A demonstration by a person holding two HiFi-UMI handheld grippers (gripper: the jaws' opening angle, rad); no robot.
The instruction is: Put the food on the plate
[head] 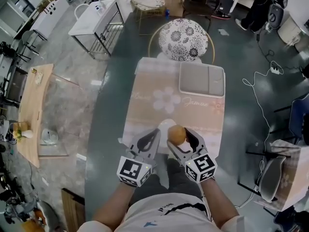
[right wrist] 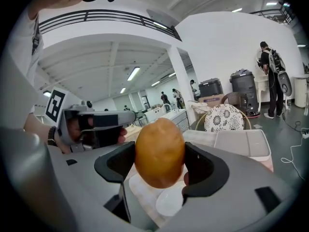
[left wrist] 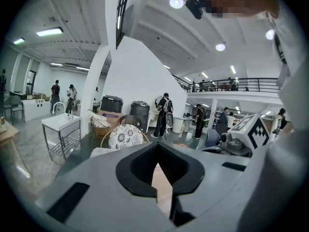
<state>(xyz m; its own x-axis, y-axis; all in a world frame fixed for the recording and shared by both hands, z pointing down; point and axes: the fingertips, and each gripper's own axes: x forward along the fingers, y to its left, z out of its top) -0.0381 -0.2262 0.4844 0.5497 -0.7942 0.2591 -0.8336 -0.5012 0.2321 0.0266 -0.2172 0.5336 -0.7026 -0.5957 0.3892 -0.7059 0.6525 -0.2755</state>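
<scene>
A brown potato [head: 176, 134] [right wrist: 159, 151] is held between the jaws of my right gripper [head: 179, 135] [right wrist: 159, 154], which is shut on it. It hangs just above a small white plate [head: 163, 125] [right wrist: 170, 203] at the near end of a pink placemat [head: 159, 100]. The potato and gripper hide part of the plate. My left gripper [head: 151, 136] [left wrist: 157, 147] is beside it on the left, with its jaws closed together and nothing in them. In the right gripper view, the left gripper [right wrist: 91, 122] and the hand holding it show at the left.
A grey rectangular tray [head: 202, 79] lies on the placemat's far right corner. The dark glass table [head: 108, 124] extends on both sides. A round chair with a patterned cushion [head: 183, 38] stands at the far end. Cables cross the floor to the right.
</scene>
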